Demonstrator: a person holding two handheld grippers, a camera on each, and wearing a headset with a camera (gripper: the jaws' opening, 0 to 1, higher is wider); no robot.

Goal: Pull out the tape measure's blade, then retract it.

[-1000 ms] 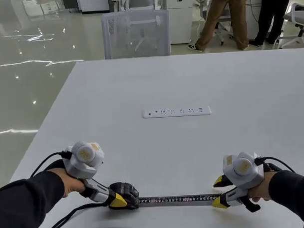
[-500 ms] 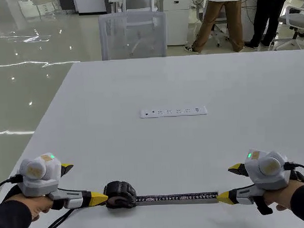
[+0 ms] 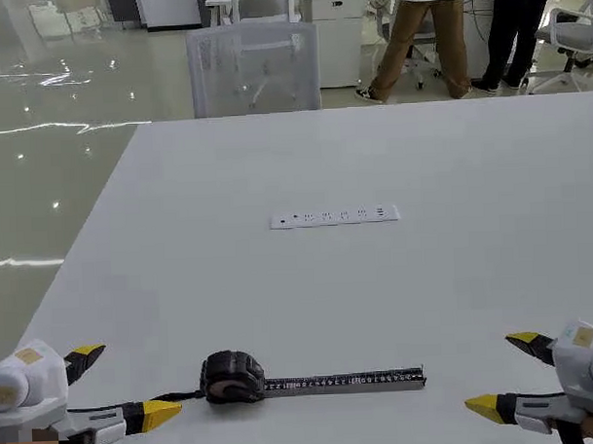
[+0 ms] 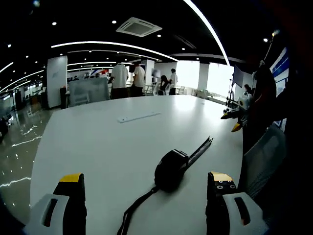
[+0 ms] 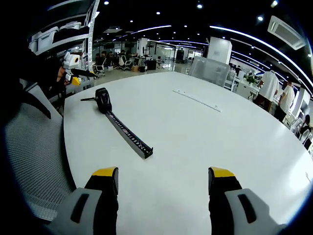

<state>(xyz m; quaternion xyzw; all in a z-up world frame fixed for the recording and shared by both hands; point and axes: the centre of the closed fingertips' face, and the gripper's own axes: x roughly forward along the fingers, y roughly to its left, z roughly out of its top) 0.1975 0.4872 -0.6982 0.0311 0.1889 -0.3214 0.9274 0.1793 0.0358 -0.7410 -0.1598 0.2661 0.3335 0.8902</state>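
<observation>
Looks like a big open-plan office. Long white table [image 3: 274, 150] with a power strip [image 3: 334, 217] well ahead of the left gripper [image 4: 146, 177] jaws, a mesh chair [image 3: 253, 68] at the far end, glossy floor [image 3: 59, 113], ceiling light strips [image 4: 112, 44] and a ceiling AC unit [image 4: 138, 27] (classic office stuff). People [image 3: 422, 37] stand by white cabinets [image 3: 344, 40] beyond that. Shelving with white boxes [image 5: 46, 35] sits up left of the right gripper [image 5: 163, 172] jaws.

The left gripper [image 3: 125, 382] and right gripper [image 3: 503, 372] each have a rounded white housing, black jaws with yellow tips, and a small tan sticker on top.
</observation>
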